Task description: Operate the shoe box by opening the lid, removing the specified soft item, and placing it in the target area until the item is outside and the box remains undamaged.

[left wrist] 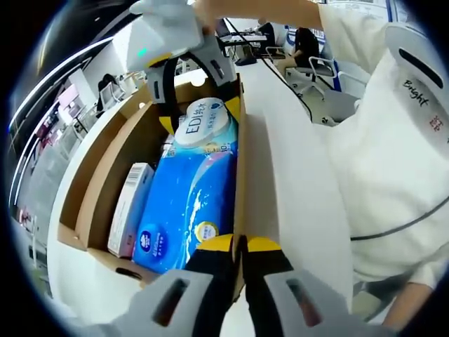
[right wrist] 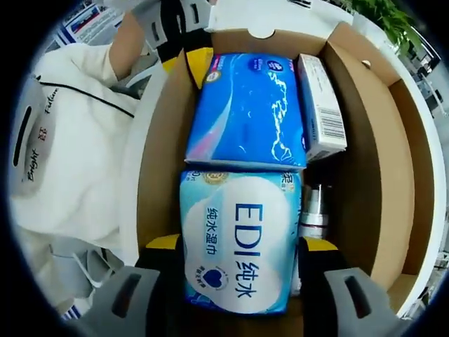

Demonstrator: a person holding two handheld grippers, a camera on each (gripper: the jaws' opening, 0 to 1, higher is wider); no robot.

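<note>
An open cardboard shoe box (right wrist: 158, 161) lies on a white table. Inside it, a white and blue pack of EDI wet wipes (right wrist: 238, 253) sits at one end, with my right gripper (right wrist: 242, 246) closed on it, one yellow pad against each side. In the left gripper view the same wipes pack (left wrist: 203, 123) shows at the box's far end, and the right gripper (left wrist: 193, 84) comes down over it from above. My left gripper (left wrist: 240, 244) is clamped on the box's near side wall (left wrist: 240, 168).
A larger blue tissue pack (right wrist: 245, 105) fills the box's middle, beside a slim white carton (right wrist: 319, 105) and a silvery bottle (right wrist: 313, 210). The opened lid (right wrist: 414, 175) stands along the far side. A person in white (left wrist: 393, 140) stands at the table (left wrist: 287, 161).
</note>
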